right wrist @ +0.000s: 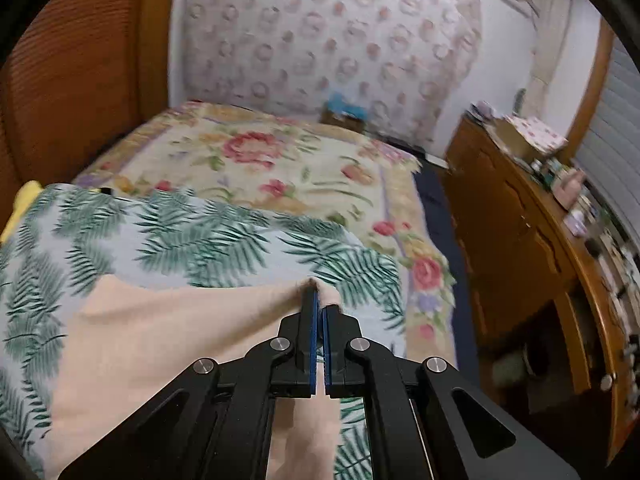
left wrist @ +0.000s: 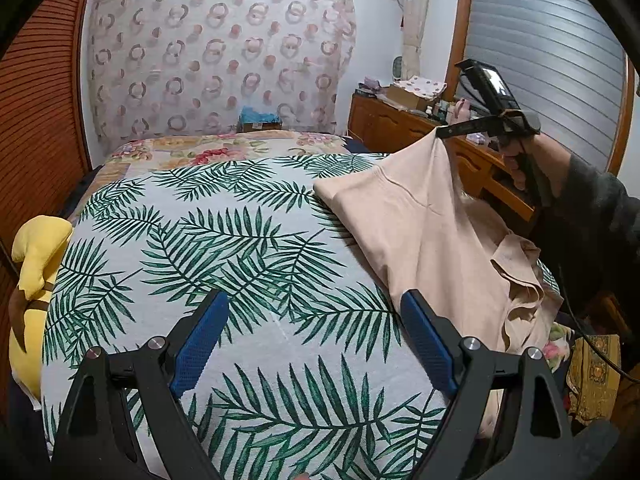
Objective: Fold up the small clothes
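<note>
While only one corner of the garment was secured, the following was noted, nearest first.

Left hand-held gripper (left wrist: 314, 336): jaws stood wide apart and empty, above the palm-leaf sheet (left wrist: 224, 248), just beside the garment's near edge and not touching it.

Peach garment (left wrist: 432, 224): lay at the right side of the bed, partly on the palm-leaf sheet; its collar end (left wrist: 516, 268) was bunched and slumped toward the bed's right edge.

Right hand-held gripper (right wrist: 320, 300): jaws were together, clamped on one corner of the garment, which was lifted clear of the bed so the cloth hung taut from that single point.

Risk, slip: judged likely if the lift was carried higher, as the bite looked shallow at the very tip of the corner.

Risk, slide-off: judged possible, since the bunched collar end sat near the bed's edge and a pull toward that side could drag it over.

Risk, crooked fold: judged likely if the left tool did not take a second corner, as the cloth would drape unevenly.

Yellow plush toy (left wrist: 36, 272): lay at the left edge of the bed, well apart from the work.

Floral quilt (right wrist: 280, 168): lay beyond the sheet, bare of clothing.

Wooden dresser (right wrist: 532, 232): stood cluttered along the right; the right wrist view was blurred, so details there could not be told.
</note>
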A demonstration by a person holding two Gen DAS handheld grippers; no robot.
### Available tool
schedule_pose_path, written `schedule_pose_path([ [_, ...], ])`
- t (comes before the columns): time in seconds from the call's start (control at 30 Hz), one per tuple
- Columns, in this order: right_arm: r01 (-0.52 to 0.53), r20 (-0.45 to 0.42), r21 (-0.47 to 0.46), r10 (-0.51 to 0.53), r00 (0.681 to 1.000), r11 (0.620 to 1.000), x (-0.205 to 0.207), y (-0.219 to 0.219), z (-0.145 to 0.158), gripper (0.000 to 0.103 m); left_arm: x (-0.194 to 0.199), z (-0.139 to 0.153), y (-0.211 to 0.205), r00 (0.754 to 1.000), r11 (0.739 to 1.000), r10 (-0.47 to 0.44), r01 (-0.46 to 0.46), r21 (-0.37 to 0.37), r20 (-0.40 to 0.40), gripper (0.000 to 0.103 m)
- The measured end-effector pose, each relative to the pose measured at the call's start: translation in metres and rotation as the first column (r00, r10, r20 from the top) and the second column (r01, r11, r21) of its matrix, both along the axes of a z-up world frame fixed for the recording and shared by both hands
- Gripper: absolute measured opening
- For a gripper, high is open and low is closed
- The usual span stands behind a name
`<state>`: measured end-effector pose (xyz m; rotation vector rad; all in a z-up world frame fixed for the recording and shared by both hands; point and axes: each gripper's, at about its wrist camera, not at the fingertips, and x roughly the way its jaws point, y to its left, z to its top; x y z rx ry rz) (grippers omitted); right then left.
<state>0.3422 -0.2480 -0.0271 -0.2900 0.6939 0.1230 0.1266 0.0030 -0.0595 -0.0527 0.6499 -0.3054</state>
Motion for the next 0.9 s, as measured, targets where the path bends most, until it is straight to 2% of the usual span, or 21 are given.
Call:
schedule_pose_path([
  [0.07,0.011,-0.018,0.005,-0.011,1.0,1.0,0.003,0.004,-0.001,0.002,-0.001,0.0,-0.003,1.0,1.0,-0.005,0.005,0.001,0.0,0.088],
  [0.17,-0.019,-0.013,0.0,0.019,1.0,1.0,-0.01,0.005,0.002,0.014,-0.002,-0.001,-0.007,1.0,1.0,-0.015,0.015,0.002,-0.001,0.088],
  [0.23,-0.047,-0.003,-0.007,0.047,0.999,0.999,-0.024,0.006,0.004,0.028,-0.002,-0.001,-0.011,1.0,1.0,-0.022,0.022,0.003,-0.002,0.088],
  [0.3,-0.073,-0.008,0.001,0.073,0.997,0.997,-0.037,0.006,0.005,0.052,-0.001,-0.002,-0.016,1.0,1.0,-0.029,0.029,0.004,-0.003,0.088],
  [0.37,-0.099,-0.014,0.019,0.099,0.995,0.995,-0.053,0.003,0.009,0.063,-0.001,-0.003,-0.019,0.999,0.999,-0.036,0.036,0.002,-0.004,0.088],
  [0.43,-0.102,-0.006,0.024,0.102,0.995,0.995,-0.062,0.0,0.01,0.063,0.0,-0.003,-0.022,0.999,0.999,-0.043,0.043,0.002,-0.006,0.088],
  [0.5,-0.111,-0.011,0.037,0.112,0.994,0.993,-0.067,-0.001,0.011,0.07,0.0,-0.004,-0.025,0.999,0.999,-0.046,0.046,0.006,-0.011,0.088],
  [0.67,-0.084,0.014,-0.005,0.084,0.996,0.996,-0.081,-0.006,0.002,0.07,-0.002,-0.005,-0.031,0.999,0.999,-0.051,0.051,0.014,-0.013,0.088],
  [0.83,-0.214,-0.018,0.061,0.215,0.976,0.975,-0.132,0.005,-0.018,0.07,-0.002,-0.006,-0.033,0.998,0.998,-0.055,0.056,0.022,-0.019,0.088],
  [0.9,-0.262,-0.046,0.085,0.266,0.963,0.961,-0.153,0.01,-0.029,0.063,-0.003,-0.006,-0.034,0.998,0.998,-0.057,0.058,0.021,-0.02,0.088],
])
